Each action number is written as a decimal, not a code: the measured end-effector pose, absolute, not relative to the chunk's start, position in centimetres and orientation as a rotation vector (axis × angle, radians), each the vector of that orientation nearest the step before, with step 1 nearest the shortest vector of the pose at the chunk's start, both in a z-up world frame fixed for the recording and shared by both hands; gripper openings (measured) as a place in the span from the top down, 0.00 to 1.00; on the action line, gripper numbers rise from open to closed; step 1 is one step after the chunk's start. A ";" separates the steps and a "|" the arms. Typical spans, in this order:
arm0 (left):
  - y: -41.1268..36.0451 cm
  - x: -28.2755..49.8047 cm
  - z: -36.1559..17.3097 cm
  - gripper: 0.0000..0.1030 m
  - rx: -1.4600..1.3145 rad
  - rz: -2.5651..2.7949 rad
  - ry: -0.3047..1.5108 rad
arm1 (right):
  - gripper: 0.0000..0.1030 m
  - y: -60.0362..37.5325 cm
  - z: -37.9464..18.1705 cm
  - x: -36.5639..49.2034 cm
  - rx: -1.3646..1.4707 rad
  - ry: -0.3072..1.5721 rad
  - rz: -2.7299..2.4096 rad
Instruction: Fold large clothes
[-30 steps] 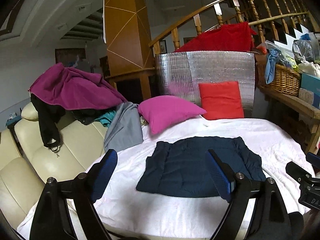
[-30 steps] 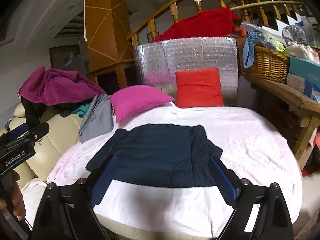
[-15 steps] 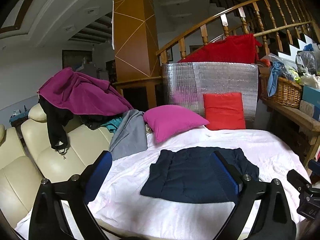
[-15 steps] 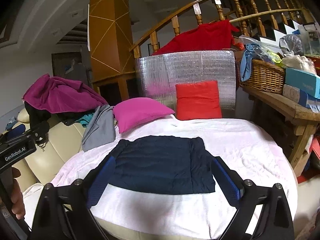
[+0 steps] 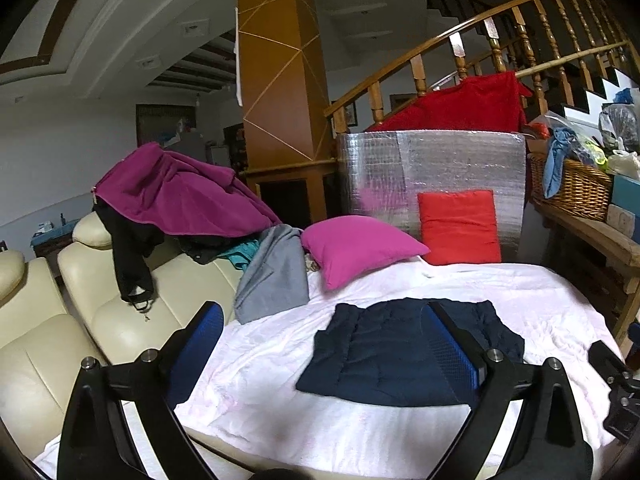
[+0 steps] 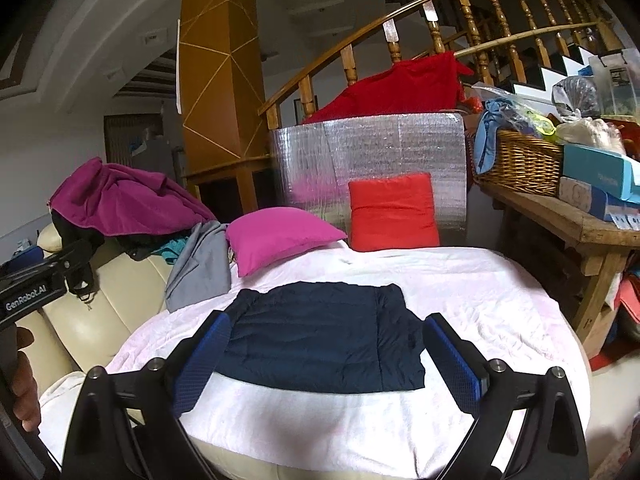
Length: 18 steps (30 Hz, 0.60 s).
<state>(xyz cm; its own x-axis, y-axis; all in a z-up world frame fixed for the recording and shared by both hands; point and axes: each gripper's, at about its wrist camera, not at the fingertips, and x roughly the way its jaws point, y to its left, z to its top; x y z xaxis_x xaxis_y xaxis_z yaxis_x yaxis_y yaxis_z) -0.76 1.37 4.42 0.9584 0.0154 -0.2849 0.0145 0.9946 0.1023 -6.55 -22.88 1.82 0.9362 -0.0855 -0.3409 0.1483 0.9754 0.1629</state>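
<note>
Left tool [image 5: 326, 350]: we are holding it spread wide, jaws just opened, grasping nothing.
Right tool [image 6: 330, 358]: spread, empty.
Navy jacket [image 6: 320, 344]: lying folded.
Risk: we are risking snagging it, undoing folds.

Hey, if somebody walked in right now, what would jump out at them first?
Probably the dark navy quilted jacket, folded into a flat rectangle in the middle of the white sheet. Behind it, a bright magenta cushion lies beside a red cushion propped upright against a silver foil panel. A purple fleece garment is heaped on the cream leather sofa at left.
</note>
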 end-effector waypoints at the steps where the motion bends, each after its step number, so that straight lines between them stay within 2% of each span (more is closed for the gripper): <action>1: 1.5 -0.9 4.5 0.04 0.105 0.010 0.286 | 0.04 -22.9 2.0 -6.8 0.188 0.328 -0.122; 9: 2.6 -1.1 5.0 0.04 0.095 0.027 0.297 | 0.02 -22.5 3.1 -8.3 0.167 0.284 -0.131; 18: 2.9 -0.9 4.9 0.04 0.093 0.016 0.310 | 0.02 -21.4 2.4 -7.8 0.143 0.315 -0.123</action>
<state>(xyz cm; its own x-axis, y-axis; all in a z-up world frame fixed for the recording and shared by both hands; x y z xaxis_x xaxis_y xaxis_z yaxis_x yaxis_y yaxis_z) -0.92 2.86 4.86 0.9522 0.0303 -0.3039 -0.0018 0.9956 0.0937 -7.77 -21.43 2.44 0.9436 -0.0979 -0.3163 0.1423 0.9825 0.1204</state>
